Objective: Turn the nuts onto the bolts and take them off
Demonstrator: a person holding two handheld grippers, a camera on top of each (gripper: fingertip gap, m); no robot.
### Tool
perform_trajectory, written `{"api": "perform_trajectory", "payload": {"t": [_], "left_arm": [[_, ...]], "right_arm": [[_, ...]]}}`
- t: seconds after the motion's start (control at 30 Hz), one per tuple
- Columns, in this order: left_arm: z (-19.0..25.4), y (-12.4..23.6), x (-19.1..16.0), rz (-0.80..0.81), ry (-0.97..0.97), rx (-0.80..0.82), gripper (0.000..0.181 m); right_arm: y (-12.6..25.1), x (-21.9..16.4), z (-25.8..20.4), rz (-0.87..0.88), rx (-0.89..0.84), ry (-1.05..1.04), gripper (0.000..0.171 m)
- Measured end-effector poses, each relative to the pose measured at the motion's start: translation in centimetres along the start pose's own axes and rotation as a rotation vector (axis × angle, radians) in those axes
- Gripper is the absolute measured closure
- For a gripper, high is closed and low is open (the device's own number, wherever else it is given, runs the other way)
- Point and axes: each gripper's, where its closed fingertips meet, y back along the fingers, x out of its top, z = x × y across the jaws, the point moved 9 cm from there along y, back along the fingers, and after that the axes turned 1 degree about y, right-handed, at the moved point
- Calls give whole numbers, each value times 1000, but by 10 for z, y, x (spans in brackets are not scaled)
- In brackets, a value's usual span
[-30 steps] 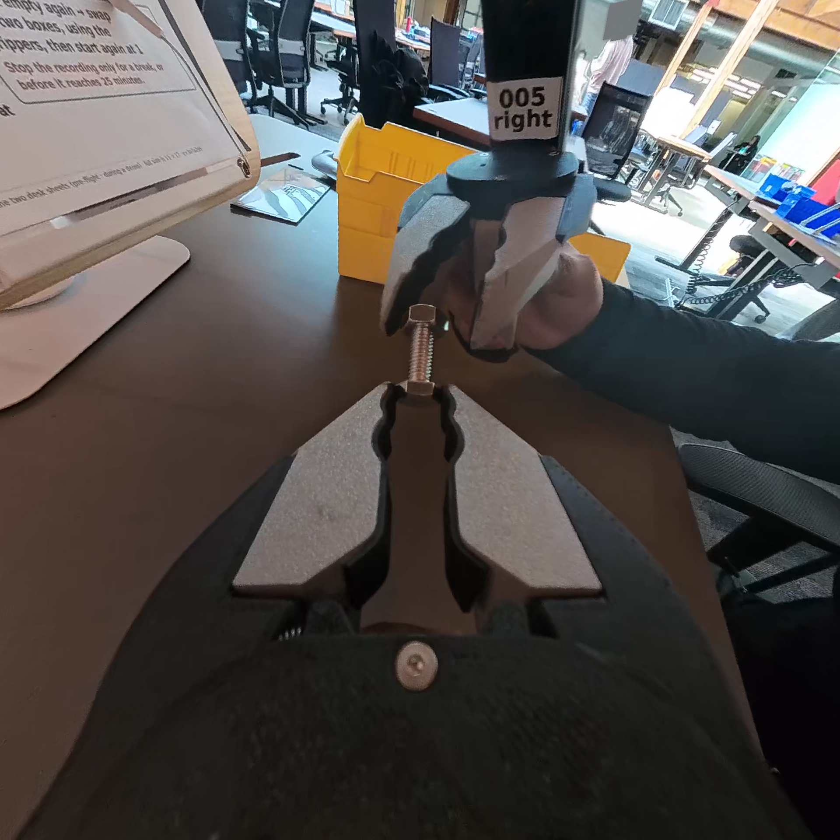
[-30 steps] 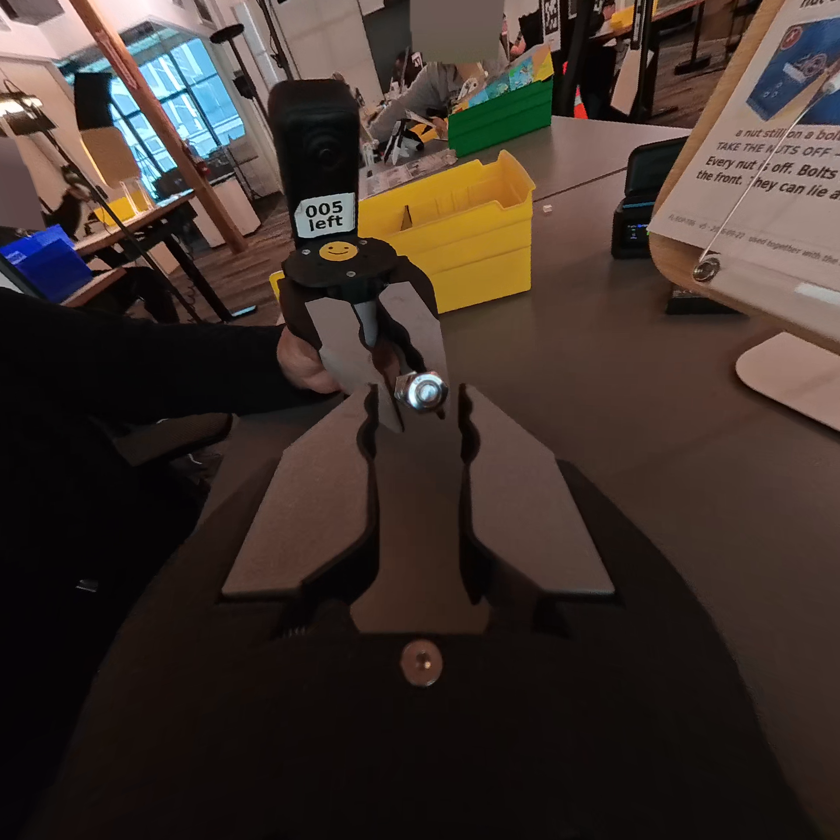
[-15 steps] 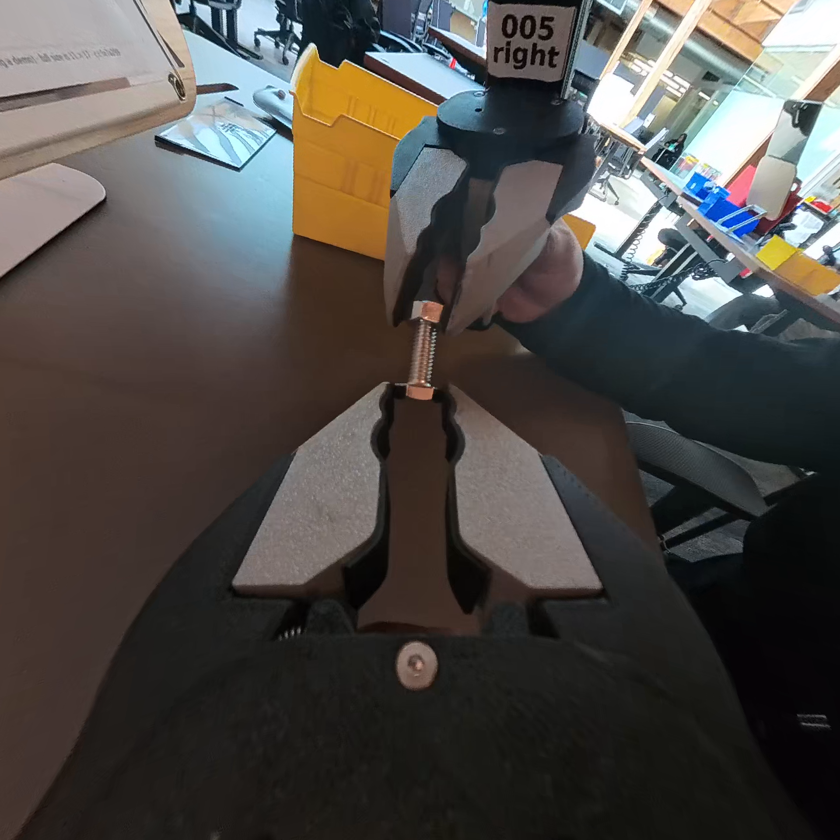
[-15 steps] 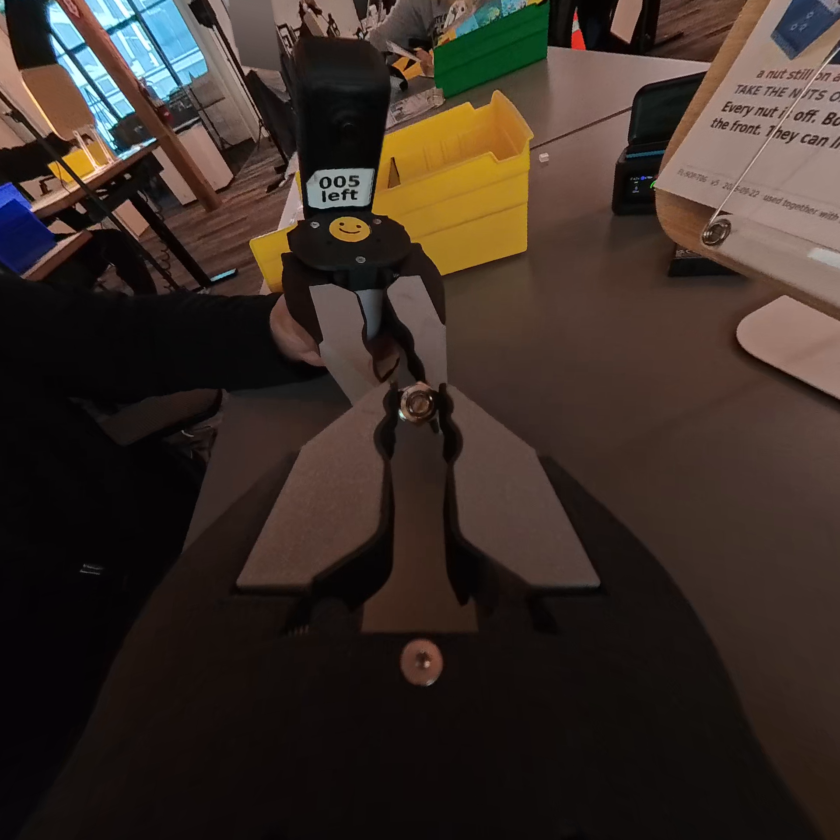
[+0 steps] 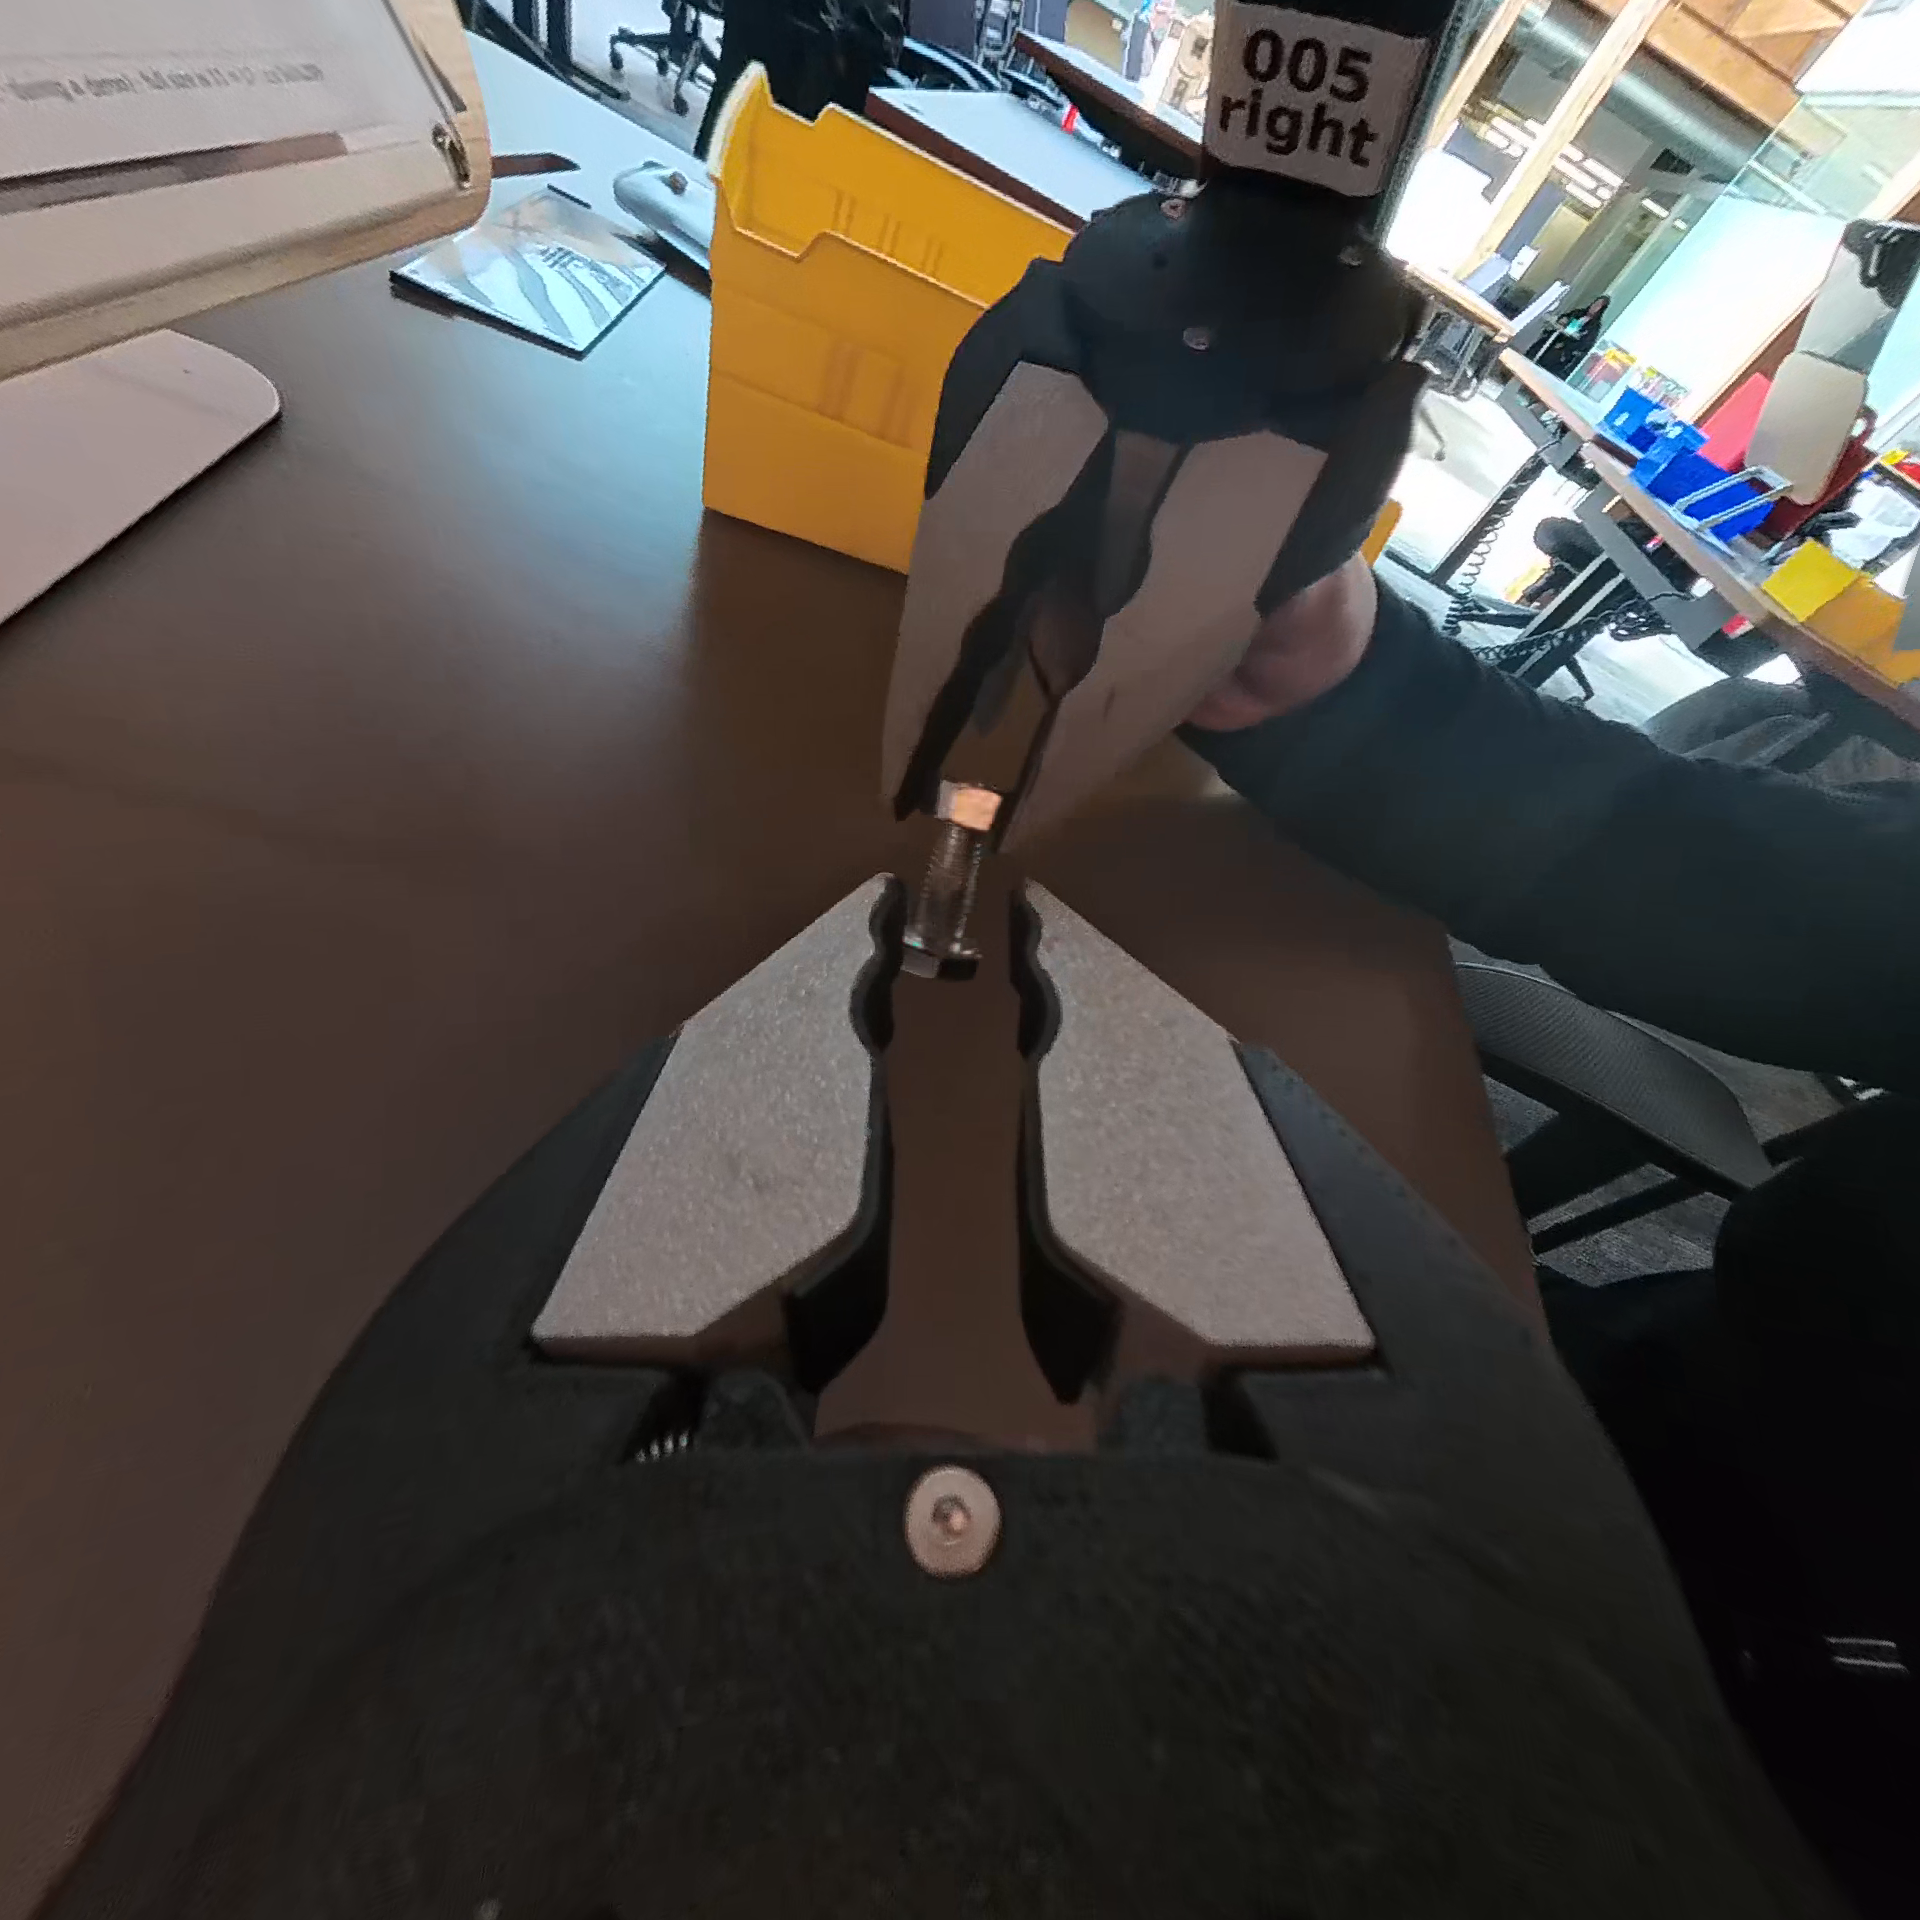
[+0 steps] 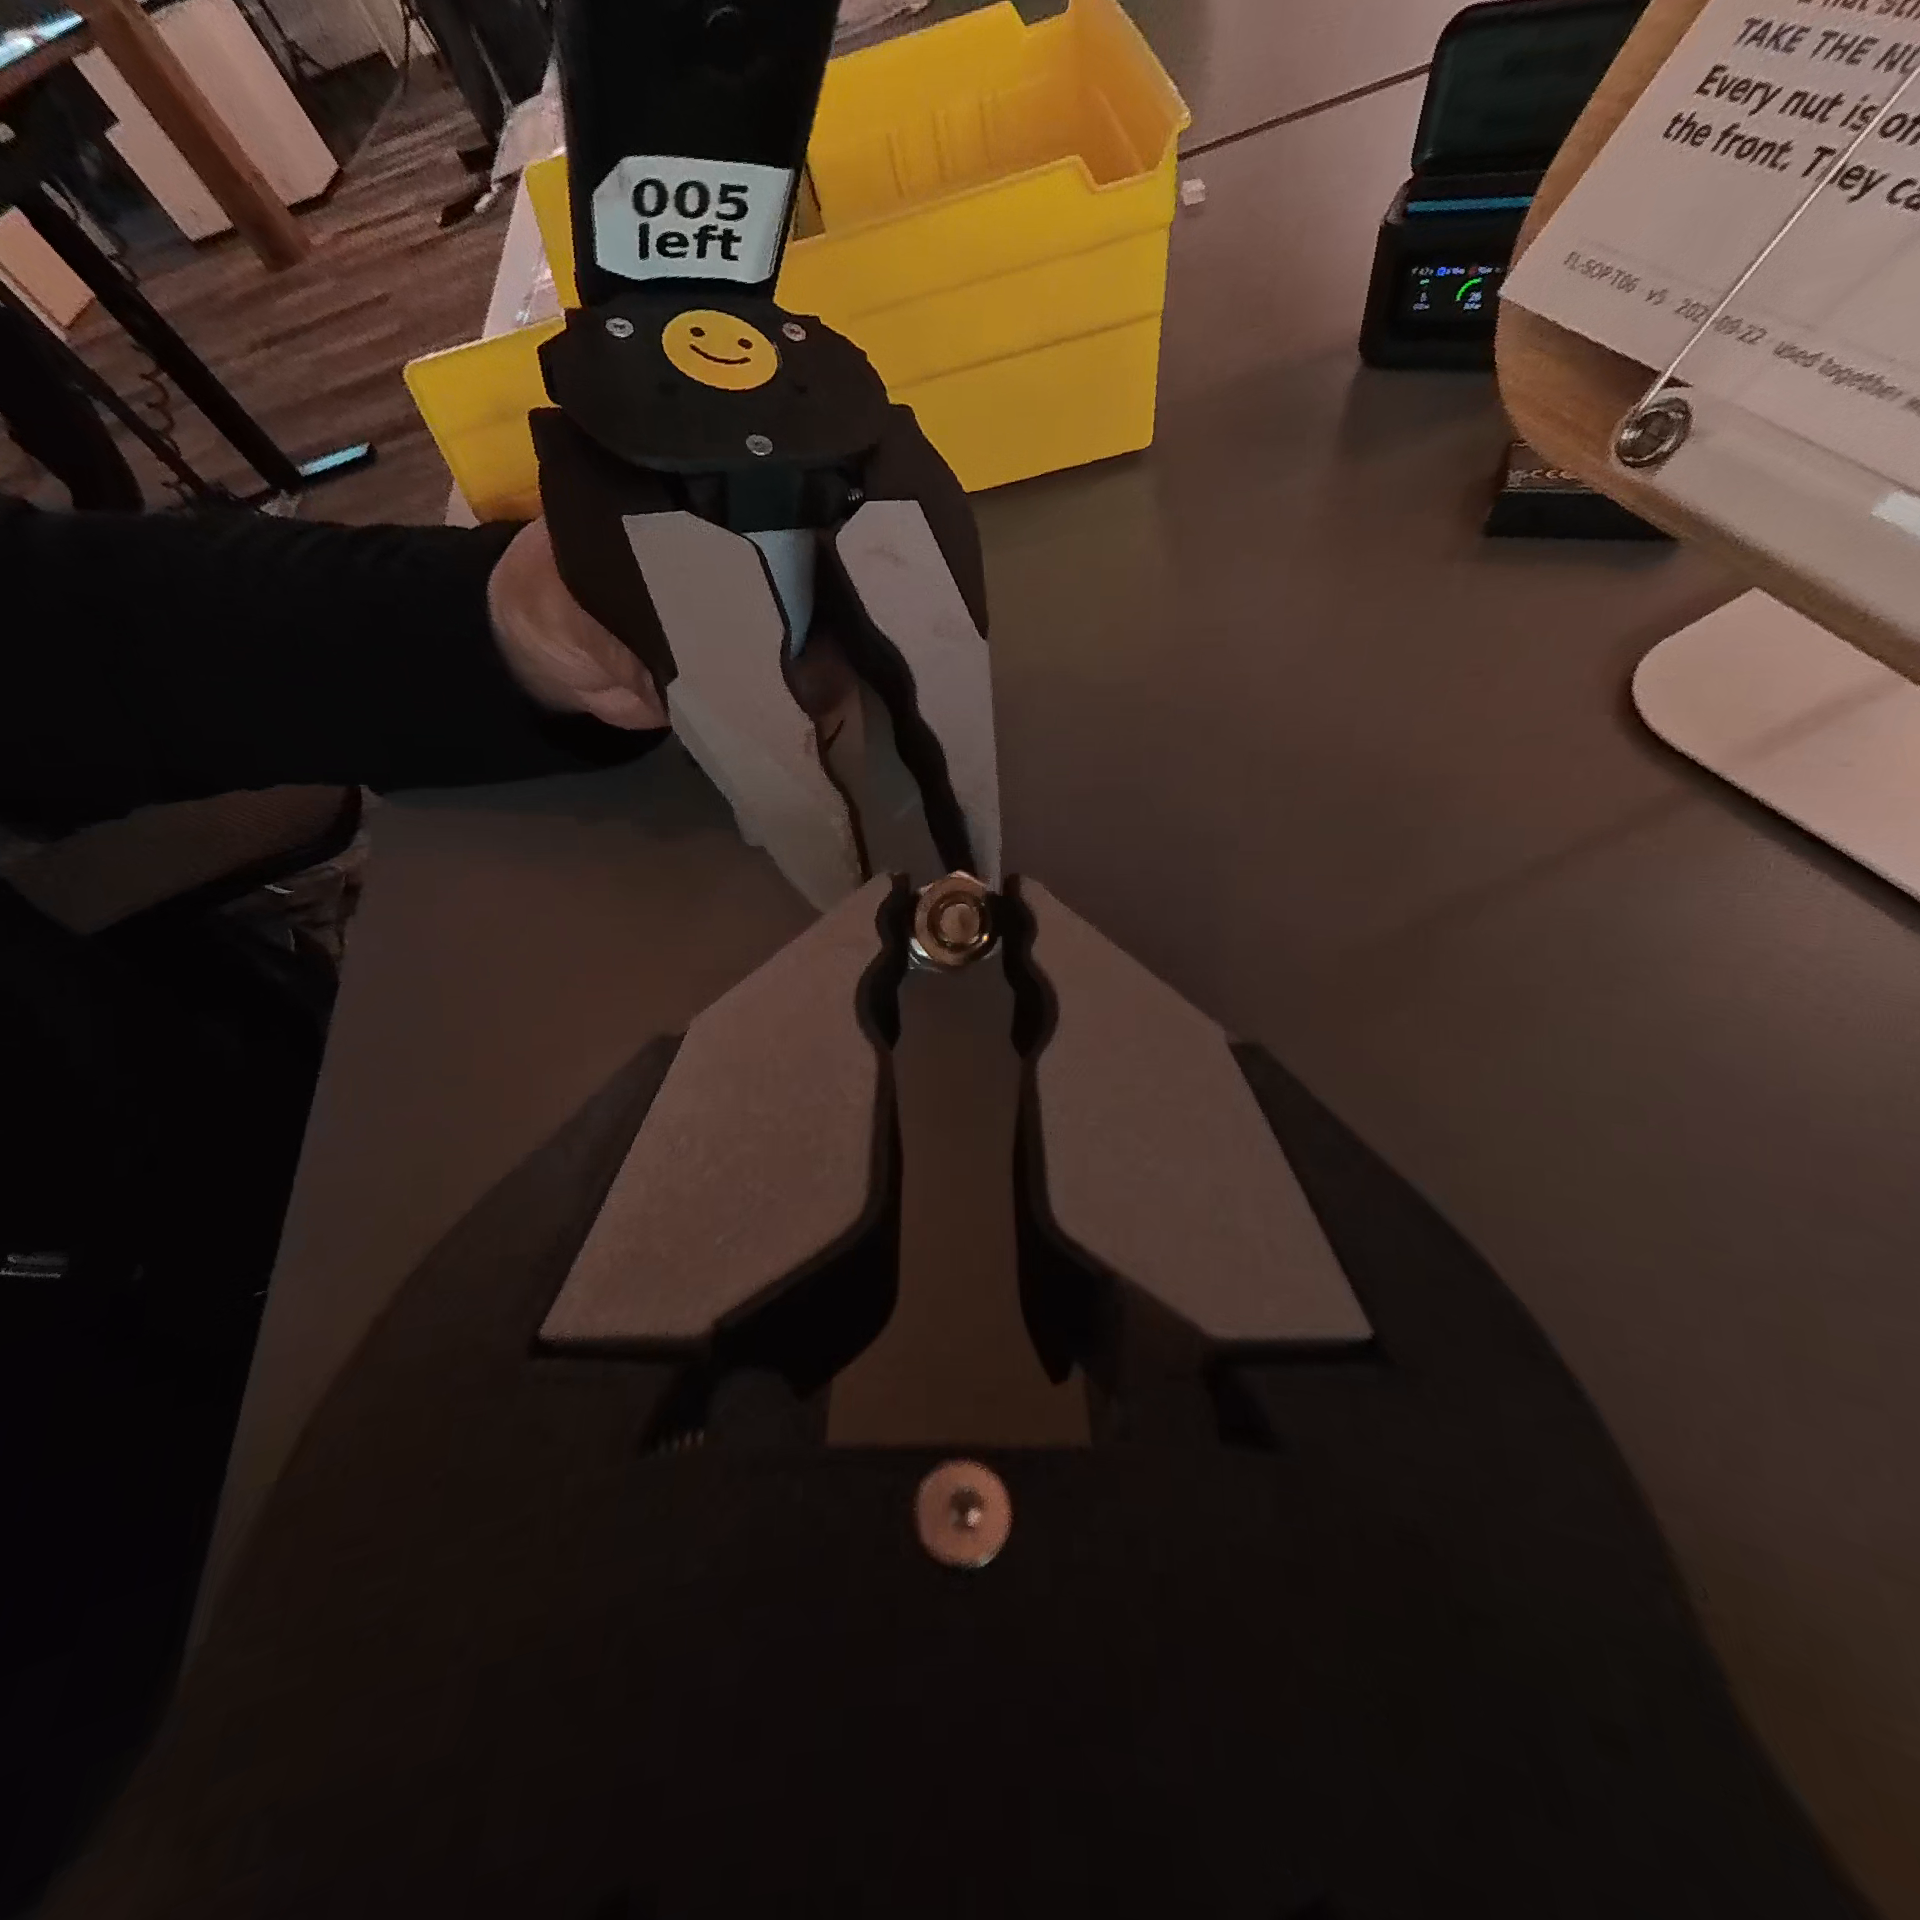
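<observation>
The left claw (image 5: 948, 914) was spread a little, its two grey fingers (image 5: 748, 1122) parted around the head end of a steel bolt (image 5: 943, 899); the bolt's hex head sat against the inner edge of the left-hand finger, while a clear gap showed on the other side, so the grip there looked loose rather than tight. The bolt ran away from that claw, threaded shank bare along its middle, to a nut (image 5: 968, 802) at its far end. The right claw (image 5: 961, 816), pointing down toward the bolt from behind, was pinching that nut between its fingertips, held above the dark desk (image 5: 364, 727). From the right wrist view the same nut (image 6: 951, 920) was seen end-on, a bright ring with the bolt tip in its centre, seated between the tips of the right claw (image 6: 951, 914), with the left claw (image 6: 925, 868) reaching in from behind and a hand (image 6: 561, 644) in a dark sleeve gripping its handle. A yellow bin (image 6: 997, 270) stood on the desk beyond both claws, well apart from them. A stand holding a printed sheet (image 6: 1787, 208) was at the right, with a small dark device (image 6: 1455, 239) with a lit screen near it.
</observation>
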Motion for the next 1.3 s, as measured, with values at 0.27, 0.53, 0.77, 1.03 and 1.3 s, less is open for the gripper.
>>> {"api": "perform_trajectory", "payload": {"t": [0.27, 0.53, 0.77, 1.03, 1.3], "left_arm": [[4, -7, -6, -71, -71, 35, 173], [10, -1, 2, 1, -95, 25, 174], [12, 5, 7, 65, -130, 61, 174], [8, 16, 13, 110, -106, 63, 173], [2, 20, 15, 147, -76, 123, 173]], "right_arm": [[-5, 0, -2, 10, 36, -19, 157], [1, 5, -1, 163, 145, -72, 150], [1, 6, -5, 201, 246, -54, 134], [13, 11, 0, 249, 150, -29, 132], [14, 12, -9, 260, 175, 46, 159]]}}
